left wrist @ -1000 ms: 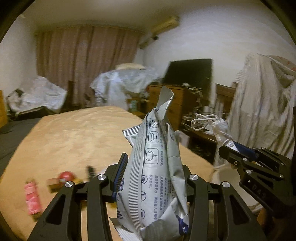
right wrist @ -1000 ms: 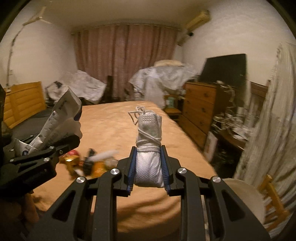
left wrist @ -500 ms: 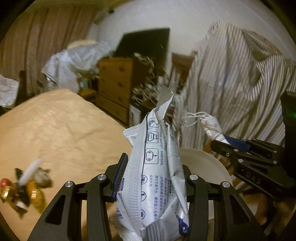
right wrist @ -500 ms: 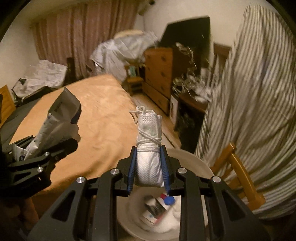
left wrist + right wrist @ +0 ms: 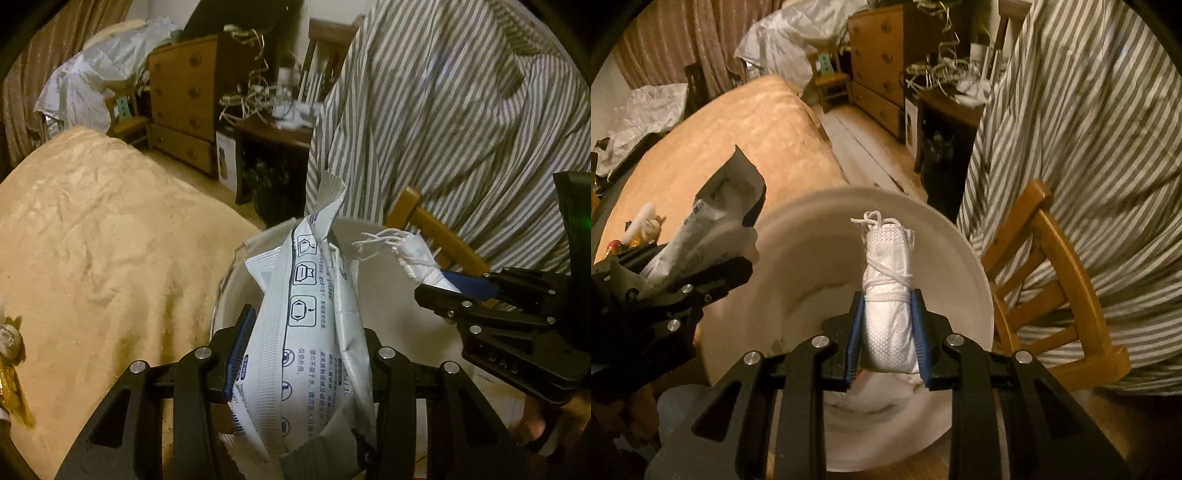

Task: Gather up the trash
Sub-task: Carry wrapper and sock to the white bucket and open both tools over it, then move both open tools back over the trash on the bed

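Note:
My left gripper (image 5: 301,354) is shut on a crumpled grey-white printed packet (image 5: 310,343), which stands up between the blue pads. My right gripper (image 5: 888,334) is shut on a rolled white mesh bundle (image 5: 888,291) tied with white string. Both hang over a white round bin (image 5: 964,258), whose rim (image 5: 236,266) shows behind the packet in the left wrist view. The right gripper (image 5: 443,286) with the bundle (image 5: 417,254) appears at the right of the left wrist view. The left gripper (image 5: 701,273) with the packet (image 5: 716,218) shows at the left of the right wrist view.
A bed with a tan cover (image 5: 96,236) lies left of the bin, with small wrappers (image 5: 11,369) at its edge. A wooden chair (image 5: 1056,273) draped with striped cloth (image 5: 1071,129) stands right of the bin. A wooden dresser (image 5: 184,103) and a cluttered dark table (image 5: 273,129) stand behind.
Both grippers have swung right from over the bed and tilted down over the white bin. Each still holds its item.

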A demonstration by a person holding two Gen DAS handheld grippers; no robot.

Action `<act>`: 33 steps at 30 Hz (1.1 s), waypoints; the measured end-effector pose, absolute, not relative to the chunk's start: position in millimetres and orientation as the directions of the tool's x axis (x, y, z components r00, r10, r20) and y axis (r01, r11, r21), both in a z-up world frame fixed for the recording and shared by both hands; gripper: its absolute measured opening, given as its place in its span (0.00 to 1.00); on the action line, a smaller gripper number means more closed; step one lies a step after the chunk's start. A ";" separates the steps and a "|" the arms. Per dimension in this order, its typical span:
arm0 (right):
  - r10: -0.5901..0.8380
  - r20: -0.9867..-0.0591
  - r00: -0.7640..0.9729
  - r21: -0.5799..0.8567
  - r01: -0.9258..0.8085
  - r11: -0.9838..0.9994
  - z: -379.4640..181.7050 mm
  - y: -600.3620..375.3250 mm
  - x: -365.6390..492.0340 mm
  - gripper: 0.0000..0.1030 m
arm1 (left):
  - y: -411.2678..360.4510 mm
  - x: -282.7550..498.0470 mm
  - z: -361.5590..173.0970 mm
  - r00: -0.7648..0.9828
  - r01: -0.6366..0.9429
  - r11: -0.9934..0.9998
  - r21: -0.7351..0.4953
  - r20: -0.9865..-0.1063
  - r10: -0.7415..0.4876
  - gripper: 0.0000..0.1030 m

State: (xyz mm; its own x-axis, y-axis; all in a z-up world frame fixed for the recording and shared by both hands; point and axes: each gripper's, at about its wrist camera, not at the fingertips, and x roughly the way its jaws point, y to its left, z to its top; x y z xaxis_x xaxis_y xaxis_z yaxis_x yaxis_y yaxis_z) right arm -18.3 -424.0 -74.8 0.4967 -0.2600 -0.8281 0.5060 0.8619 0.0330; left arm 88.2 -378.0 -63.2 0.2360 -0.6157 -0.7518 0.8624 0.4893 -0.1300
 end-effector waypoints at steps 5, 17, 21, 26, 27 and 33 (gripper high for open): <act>-0.237 -0.848 0.474 0.044 0.508 0.860 -84.6 -428.5 -18.9 0.23 | -380.7 92.8 -77.8 0.231 0.862 0.495 -0.110 -0.783 -0.577 0.45; -0.240 -0.835 0.495 0.065 0.522 0.850 -86.3 -431.4 -19.5 0.44 | -359.8 99.8 -76.3 0.258 0.856 0.510 -0.088 -0.781 -0.569 0.84; -0.251 -0.830 0.499 0.065 0.533 0.844 -84.0 -431.2 -23.8 0.44 | -352.0 103.8 -70.2 0.286 0.845 0.528 -0.078 -0.769 -0.572 0.84; -0.268 -0.805 0.529 0.066 0.529 0.846 -74.0 -420.9 -29.1 0.44 | -339.7 102.4 -62.2 0.298 0.846 0.528 -0.072 -0.758 -0.580 0.84; -0.276 -0.787 0.552 0.066 0.520 0.852 -68.0 -413.5 -29.6 0.44 | -335.8 102.1 -60.8 0.300 0.845 0.529 -0.072 -0.756 -0.582 0.84; -0.258 -0.654 0.711 0.078 0.403 0.912 -36.4 -344.3 -25.7 0.52 | -275.4 110.6 -50.0 0.354 0.824 0.564 -0.061 -0.721 -0.596 0.84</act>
State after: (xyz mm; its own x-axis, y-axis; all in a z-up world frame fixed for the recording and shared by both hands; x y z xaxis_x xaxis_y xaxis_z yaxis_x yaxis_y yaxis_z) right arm -25.7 -344.3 -36.4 0.7110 -0.2581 -0.6541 0.4031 0.9118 0.0784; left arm 110.6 -275.4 -50.0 0.3543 -0.5957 -0.7208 0.8235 0.5640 -0.0613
